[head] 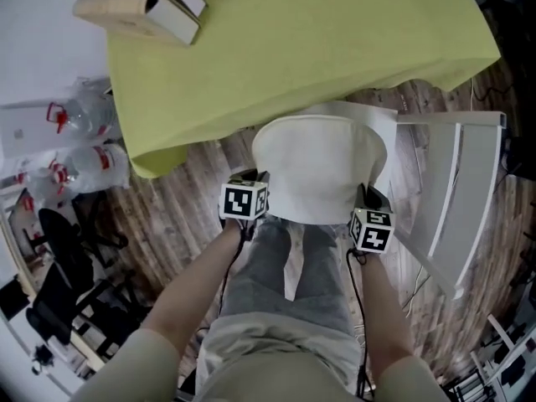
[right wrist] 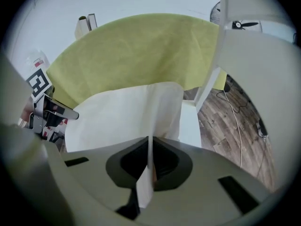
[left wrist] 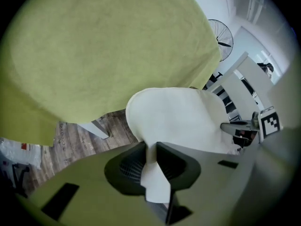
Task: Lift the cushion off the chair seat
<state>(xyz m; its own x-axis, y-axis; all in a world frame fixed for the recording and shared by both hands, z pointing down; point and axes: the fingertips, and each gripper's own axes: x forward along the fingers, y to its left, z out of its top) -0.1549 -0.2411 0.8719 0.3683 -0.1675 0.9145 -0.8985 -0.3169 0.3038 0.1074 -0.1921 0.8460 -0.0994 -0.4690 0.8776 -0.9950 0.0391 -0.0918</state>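
Two clamped grips in place. Pinches the near-left edge of the thin white fabric cushion (head: 318, 170) in the left gripper (left wrist: 151, 157), the near-right edge in the right gripper (right wrist: 149, 157). Holds it curved above the white chair seat (head: 392, 131), far edge possibly touching. Left to do: raise fully clear. Finds no legible writing, only square black-and-white markers (head: 244, 200).

Both arms stretch forward and down, left forearm (head: 197, 296) and right forearm (head: 381, 308) bare and roughly parallel. The left claw (head: 255, 184) is clamped on the near-left edge of the cushion (head: 318, 166), with a thick fold of fabric squeezed between its jaws. The right claw (head: 366, 198) does the same on the near-right edge, with its jaws almost together on a thin fold. Both point steeply down, and their marker cubes (head: 244, 200) sit about level with each other.
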